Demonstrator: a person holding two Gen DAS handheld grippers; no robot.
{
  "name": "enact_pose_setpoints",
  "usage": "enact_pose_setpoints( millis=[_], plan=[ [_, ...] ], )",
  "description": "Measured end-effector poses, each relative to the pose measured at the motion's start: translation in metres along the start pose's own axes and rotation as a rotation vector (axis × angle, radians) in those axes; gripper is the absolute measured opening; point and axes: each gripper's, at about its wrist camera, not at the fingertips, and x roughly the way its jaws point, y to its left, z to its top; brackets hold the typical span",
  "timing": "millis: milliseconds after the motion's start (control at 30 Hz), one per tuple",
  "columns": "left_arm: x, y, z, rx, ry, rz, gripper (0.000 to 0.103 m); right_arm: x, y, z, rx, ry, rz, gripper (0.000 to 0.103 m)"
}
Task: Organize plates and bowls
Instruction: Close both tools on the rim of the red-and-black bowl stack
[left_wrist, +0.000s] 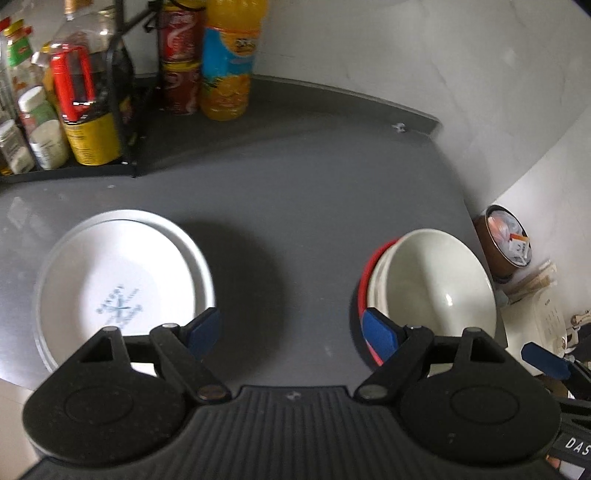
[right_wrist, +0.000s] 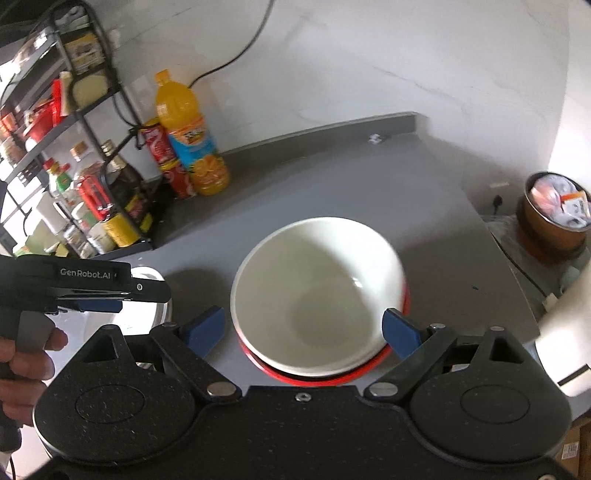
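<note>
Plates lying stacked on the grey counter in the left wrist view, at least two, a white one nested in a greyer rim. Sitting well apart to the right, bowls nested together, a white one on top with a red rim showing underneath. Hanging above the bare counter between the two stacks, left gripper spread wide and holding nothing, one blue pad overlapping the plates' edge in the picture and the other overlapping the bowls' edge. Standing at the back, an orange drink bottle and a rack of jars.

Looking down from the right wrist view, right gripper also gaping wide and empty, its blue pads straddling the near side of the bowls, possibly just short of touching, though blur making that hard to settle. Showing at the left edge, a hand gripping the other tool's handle over the plates.

Appearing nearly done: plates gathered in one pile, bowls in another, no loose dish in sight. Remaining, at most, perhaps shifting a stack to its final spot.
</note>
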Motion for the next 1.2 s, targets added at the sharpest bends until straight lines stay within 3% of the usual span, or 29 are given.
enact_pose_setpoints(
  millis=[367, 567, 800, 900, 1100, 1200],
  plan=[
    [0.038, -0.034, -0.001, 0.015, 0.034, -0.011, 0.082, 0.034, -0.038, -0.002, 0.084, 0.07, -0.015, 0.083],
    [0.067, -0.041, -0.002, 0.001, 0.074, -0.017, 0.08, 0.061, -0.054, -0.004, 0.113, 0.132, -0.016, 0.073],
    [0.085, -0.046, -0.001, -0.015, 0.087, -0.012, 0.076, 0.085, -0.064, -0.006, 0.144, 0.181, -0.02, 0.07],
    [0.093, -0.049, -0.002, -0.023, 0.096, -0.013, 0.069, 0.095, -0.068, -0.005, 0.164, 0.2, -0.008, 0.069],
    [0.106, -0.043, -0.004, -0.087, 0.131, -0.035, 0.046, 0.11, -0.071, -0.005, 0.172, 0.24, -0.015, 0.056],
    [0.111, -0.038, -0.006, -0.128, 0.146, -0.08, 0.034, 0.114, -0.072, -0.007, 0.164, 0.251, -0.029, 0.048]
  ],
)
